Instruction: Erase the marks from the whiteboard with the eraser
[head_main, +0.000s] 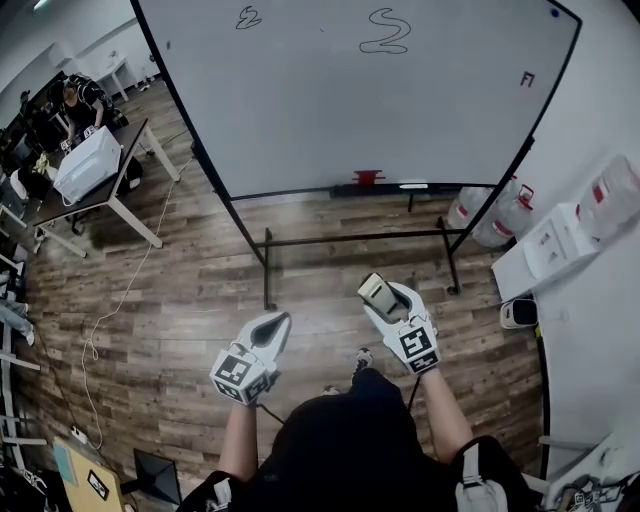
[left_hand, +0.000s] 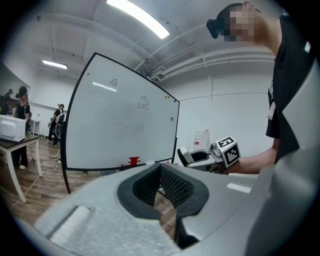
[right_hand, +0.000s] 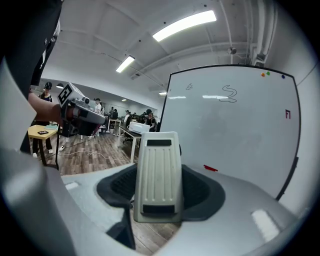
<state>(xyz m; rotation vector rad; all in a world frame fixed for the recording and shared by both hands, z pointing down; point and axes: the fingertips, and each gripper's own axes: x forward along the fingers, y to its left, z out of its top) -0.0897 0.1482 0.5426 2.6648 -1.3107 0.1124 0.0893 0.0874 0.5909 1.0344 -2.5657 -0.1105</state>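
Note:
The whiteboard (head_main: 330, 110) stands ahead on a black frame. It bears a small black squiggle (head_main: 248, 17), a larger black squiggle (head_main: 386, 32) and a small red mark (head_main: 527, 79). My right gripper (head_main: 385, 300) is shut on a pale grey eraser (head_main: 377, 294), held well short of the board. The right gripper view shows the eraser (right_hand: 159, 175) upright between the jaws, with the whiteboard (right_hand: 235, 145) behind it. My left gripper (head_main: 268, 332) hangs beside it, shut and holding nothing. In the left gripper view the pads (left_hand: 172, 182) meet at the tips.
A red object (head_main: 367, 178) and a marker (head_main: 413, 186) lie on the board's tray. The stand's legs (head_main: 268, 270) reach out over the wood floor. At left is a table (head_main: 110, 190) with a white box (head_main: 88, 162). Water jugs (head_main: 490, 215) stand at right.

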